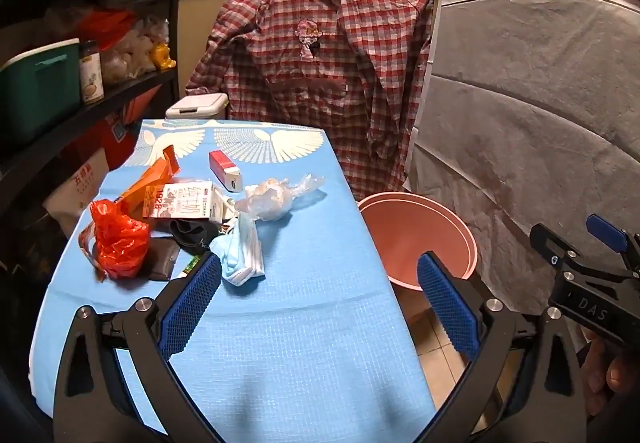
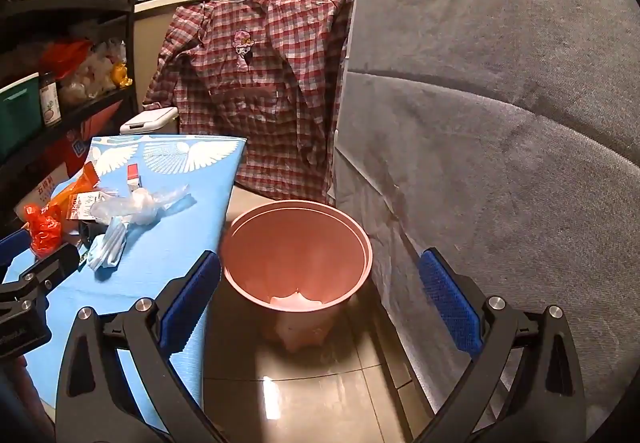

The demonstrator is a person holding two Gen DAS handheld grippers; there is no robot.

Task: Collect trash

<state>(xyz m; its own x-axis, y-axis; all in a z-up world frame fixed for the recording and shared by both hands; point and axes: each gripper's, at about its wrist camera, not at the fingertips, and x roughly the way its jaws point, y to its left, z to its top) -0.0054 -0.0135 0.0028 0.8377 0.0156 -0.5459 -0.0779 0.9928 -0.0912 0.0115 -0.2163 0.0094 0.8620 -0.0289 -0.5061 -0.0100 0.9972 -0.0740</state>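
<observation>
While hovering with both claws spread wide and empty, eyeing soft, light face mask (image 1: 242,257) for pinching mid-fold.

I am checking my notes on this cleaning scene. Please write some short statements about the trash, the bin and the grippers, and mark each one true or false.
1. The pink bin stands on the floor beside the table. True.
2. The left gripper is shut on the face mask. False: its jaws are open and empty.
3. The red plastic bag lies on the table. True.
4. The right gripper holds the clear plastic bag. False: it is open, and that bag lies on the table.
5. A plaid shirt hangs behind the table. True.
</observation>
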